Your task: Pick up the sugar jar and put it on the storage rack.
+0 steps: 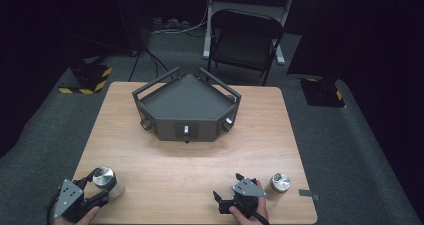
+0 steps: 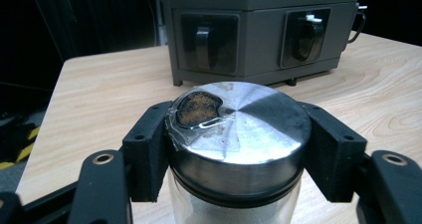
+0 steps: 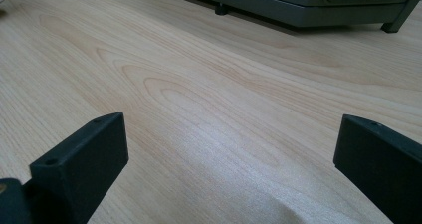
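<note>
Two jars are standing on the wooden table (image 1: 200, 160), one at each near corner, with the grey angular box (image 1: 186, 107) sitting well beyond them at the far middle. I am working the left jar (image 1: 107, 181): my left gripper (image 1: 98, 186) is clamped on its metal lid (image 2: 239, 134), one pad at each side, glass body showing below. To do this well, I am judging the hold should sit square on the lid rim and any lift go straight up, since taped residue makes the top uneven. My left hand is lying low at the table's near left edge, jaws pointing toward the box. My right gripper (image 1: 227, 187) is resting low, jaws apart over bare wood, with the right jar (image 1: 280, 183) just beside it, untouched.
</note>
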